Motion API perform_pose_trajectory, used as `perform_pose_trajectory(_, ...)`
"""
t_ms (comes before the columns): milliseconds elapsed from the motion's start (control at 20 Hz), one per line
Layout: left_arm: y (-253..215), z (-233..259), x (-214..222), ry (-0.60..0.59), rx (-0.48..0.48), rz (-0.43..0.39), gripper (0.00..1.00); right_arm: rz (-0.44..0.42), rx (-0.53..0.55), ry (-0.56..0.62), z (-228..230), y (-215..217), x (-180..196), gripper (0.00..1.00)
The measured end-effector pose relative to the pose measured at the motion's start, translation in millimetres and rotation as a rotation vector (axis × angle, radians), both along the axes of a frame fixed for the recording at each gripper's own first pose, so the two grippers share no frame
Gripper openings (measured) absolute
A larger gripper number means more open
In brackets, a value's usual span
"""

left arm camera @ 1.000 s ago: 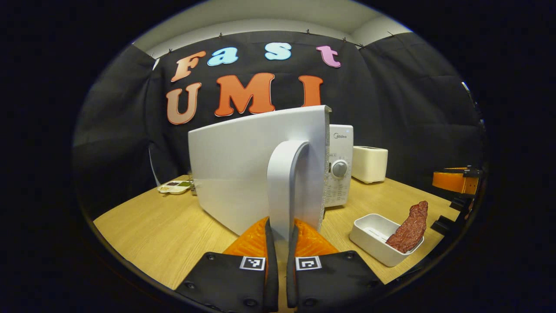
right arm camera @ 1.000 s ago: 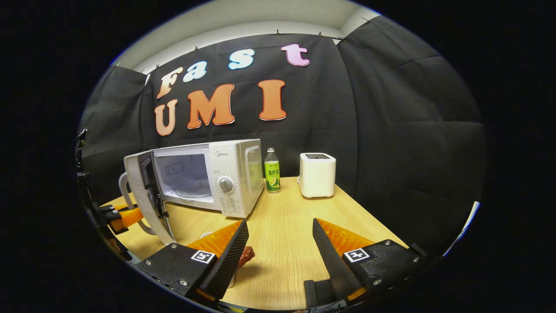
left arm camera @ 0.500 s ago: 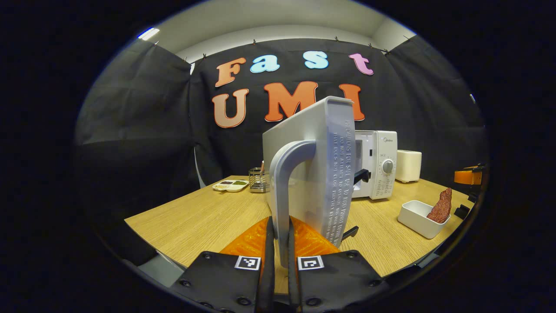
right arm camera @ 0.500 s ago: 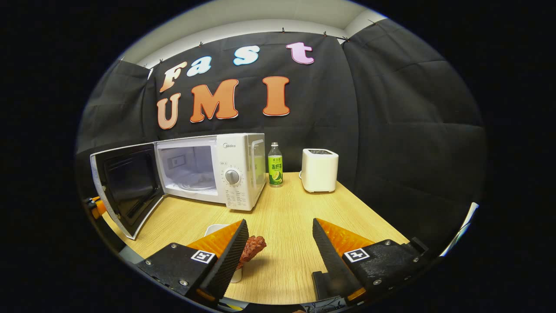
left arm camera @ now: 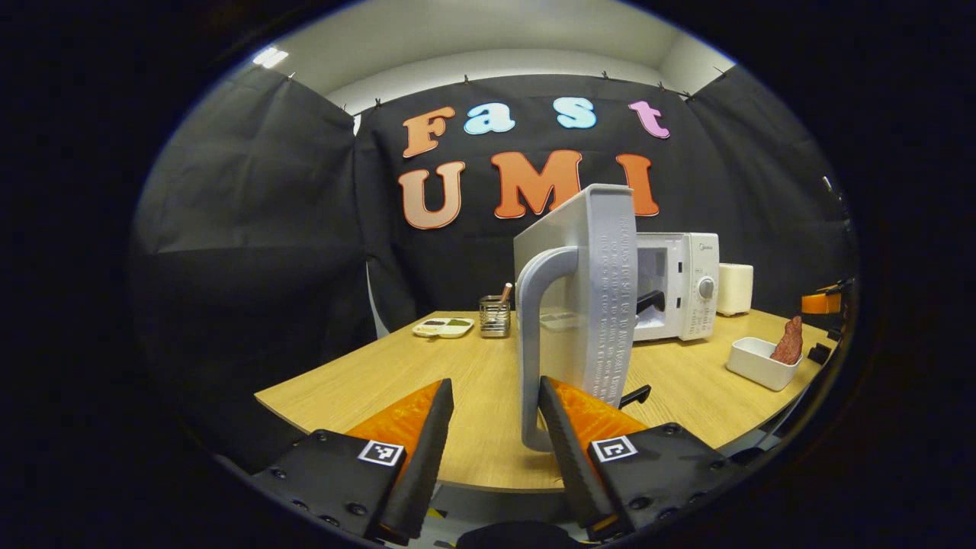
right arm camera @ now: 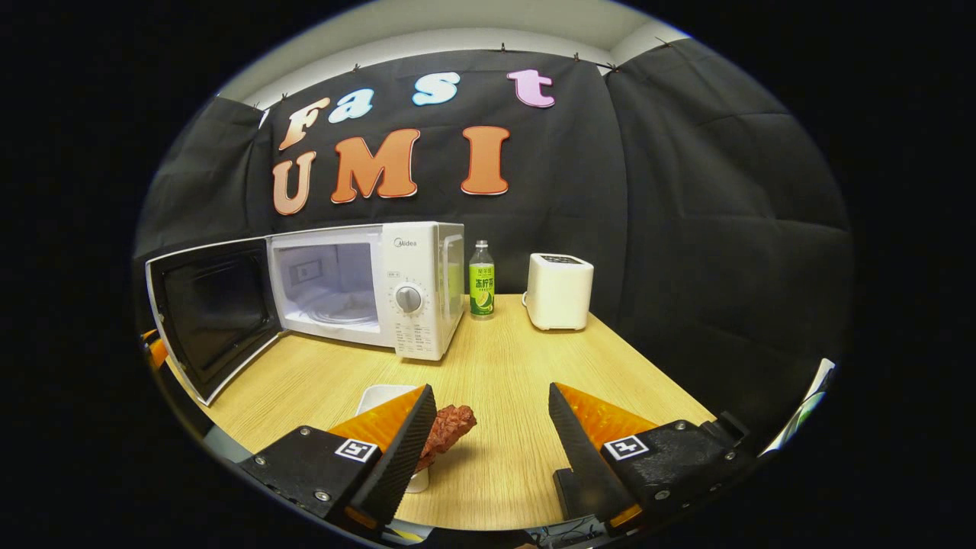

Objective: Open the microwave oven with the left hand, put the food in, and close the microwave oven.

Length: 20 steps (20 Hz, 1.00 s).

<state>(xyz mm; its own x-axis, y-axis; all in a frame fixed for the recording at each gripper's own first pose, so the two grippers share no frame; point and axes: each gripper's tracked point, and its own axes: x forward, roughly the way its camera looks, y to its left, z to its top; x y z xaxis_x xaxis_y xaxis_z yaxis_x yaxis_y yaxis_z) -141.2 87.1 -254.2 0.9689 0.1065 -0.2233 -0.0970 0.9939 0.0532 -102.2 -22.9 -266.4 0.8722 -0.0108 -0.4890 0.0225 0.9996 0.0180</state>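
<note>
Matt wood-grain table (right arm camera: 503,381), glossy white plastic microwave (right arm camera: 415,259)

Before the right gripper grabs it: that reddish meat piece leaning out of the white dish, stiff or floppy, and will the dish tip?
The meat piece probably holds its shape: it stands propped over the white dish rim without sagging. Its rough, bumpy surface likely grips well. The dish looks small and light, so it may slide or tip if the right gripper drags the meat sideways.
</note>
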Motion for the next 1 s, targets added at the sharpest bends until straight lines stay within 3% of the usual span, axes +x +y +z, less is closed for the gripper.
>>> perform_pose_trajectory(50,11.1,-1.9,-4.2,0.007,0.002,0.013,0.84,-0.004,-0.005,0.004,-0.5,-1.2,0.2,0.92)
perform_pose_trajectory(150,33.9,-2.7,-9.6,0.016,0.001,0.049,0.71,-0.012,-0.014,0.014,-2.9,-1.9,-0.8,0.93)
perform_pose_trajectory(250,57.3,-2.4,-14.1,0.013,0.01,0.091,0.71,-0.02,-0.025,0.026,-5.8,-3.7,-2.1,0.93)
perform_pose_trajectory(300,69.4,-1.0,-14.2,0.011,0.014,0.111,0.8,-0.025,-0.029,0.033,-7.9,-4.1,-3.2,0.92)
perform_pose_trajectory(700,107.3,-12.0,2.8,0.03,-0.057,0.166,0.8,-0.033,0.077,0.123,-35.0,17.8,-5.3,0.93)
perform_pose_trajectory(800,106.0,-9.3,5.4,0.023,-0.053,0.163,0.8,-0.057,0.145,0.161,-44.5,20.0,-1.8,0.93)
perform_pose_trajectory(1000,103.2,-3.0,10.3,0.006,-0.043,0.163,0.8,-0.098,0.412,0.247,-59.1,39.0,-2.3,0.86)
